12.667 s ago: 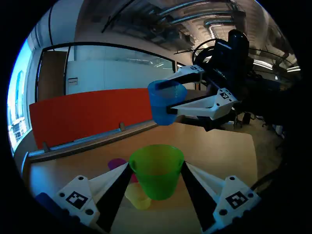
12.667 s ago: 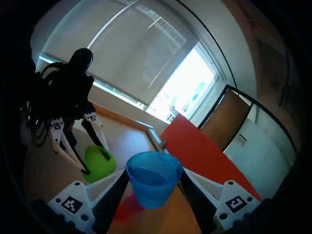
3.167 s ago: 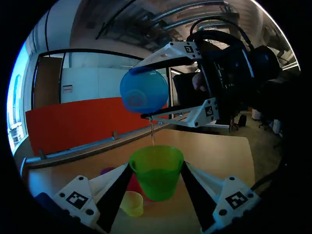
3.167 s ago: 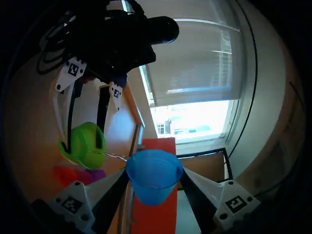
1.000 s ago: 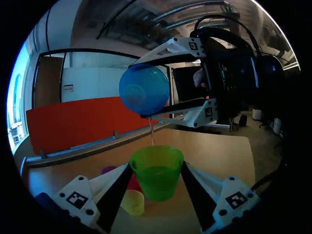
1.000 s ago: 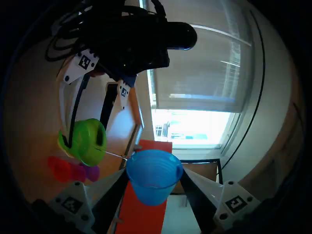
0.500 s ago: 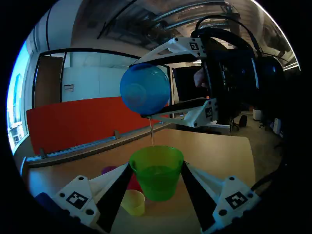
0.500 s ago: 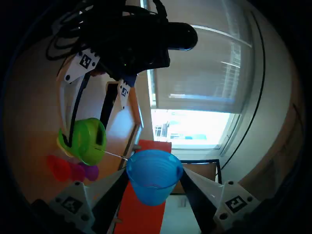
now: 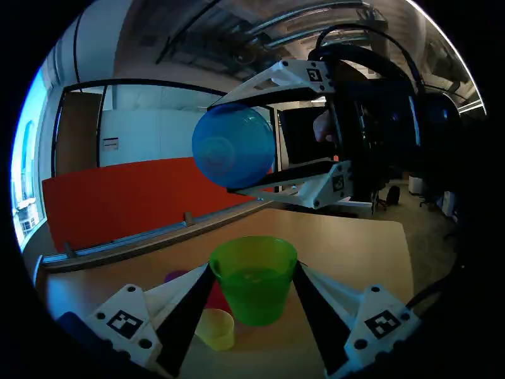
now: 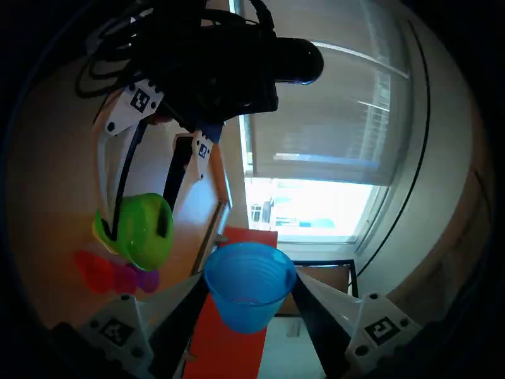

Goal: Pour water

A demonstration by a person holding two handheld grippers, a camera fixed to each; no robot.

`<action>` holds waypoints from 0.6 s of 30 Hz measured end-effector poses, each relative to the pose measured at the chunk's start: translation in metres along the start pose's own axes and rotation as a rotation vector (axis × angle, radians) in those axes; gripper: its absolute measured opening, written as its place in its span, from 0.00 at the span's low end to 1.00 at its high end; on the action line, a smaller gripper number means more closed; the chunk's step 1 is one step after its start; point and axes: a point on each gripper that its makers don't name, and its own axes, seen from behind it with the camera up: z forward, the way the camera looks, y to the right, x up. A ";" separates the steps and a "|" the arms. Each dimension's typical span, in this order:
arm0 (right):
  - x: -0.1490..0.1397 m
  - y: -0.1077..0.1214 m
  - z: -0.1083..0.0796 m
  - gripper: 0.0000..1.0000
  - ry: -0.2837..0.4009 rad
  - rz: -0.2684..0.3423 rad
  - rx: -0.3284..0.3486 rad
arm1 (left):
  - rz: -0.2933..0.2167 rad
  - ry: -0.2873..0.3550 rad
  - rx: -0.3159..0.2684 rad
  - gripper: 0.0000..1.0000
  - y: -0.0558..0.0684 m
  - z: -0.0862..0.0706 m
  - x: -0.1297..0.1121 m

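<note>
- The green cup (image 9: 254, 294) stands upright between the two fingers of my left hand-held gripper (image 9: 254, 270). Both fingers press on its sides, so the grip is narrowed onto the cup.
- Water (image 9: 255, 275) shows through the green wall, its level somewhat below the rim.
- The blue cup (image 9: 233, 155) hangs above the green cup and apart from it. It is tipped far over, with its base turned toward my left gripper view and its lower edge over the green cup's mouth.
- My right hand-held gripper (image 9: 222, 148) clamps the blue cup, one finger above it and one below. In the right gripper view the cup's open mouth faces the camera, with a finger tight against each side.
- A hand (image 9: 323, 126) grasps the dark body behind that gripper.
- Beneath the green cup, a yellow cup (image 9: 214, 328), a pink cup (image 9: 218, 295) and a purple cup (image 9: 175, 276) sit close together on the wooden bench (image 9: 360, 243).
- An orange partition (image 9: 126, 196) runs along the far edge of the bench.
- In the right gripper view a bright window (image 10: 303, 202) lies beyond both cups.
</note>
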 end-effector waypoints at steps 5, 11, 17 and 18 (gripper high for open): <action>-0.001 0.001 0.000 0.91 0.002 0.008 -0.001 | 0.000 0.001 0.001 0.86 -0.001 0.000 0.000; -0.005 0.001 0.001 0.91 0.007 0.040 -0.001 | 0.000 -0.001 0.002 0.86 -0.001 -0.001 -0.001; -0.010 0.001 0.001 0.91 0.011 0.092 -0.005 | 0.000 -0.001 0.005 0.86 -0.002 -0.001 -0.001; -0.012 0.002 0.001 0.91 0.011 0.103 -0.005 | 0.000 -0.001 0.006 0.86 -0.002 -0.001 -0.001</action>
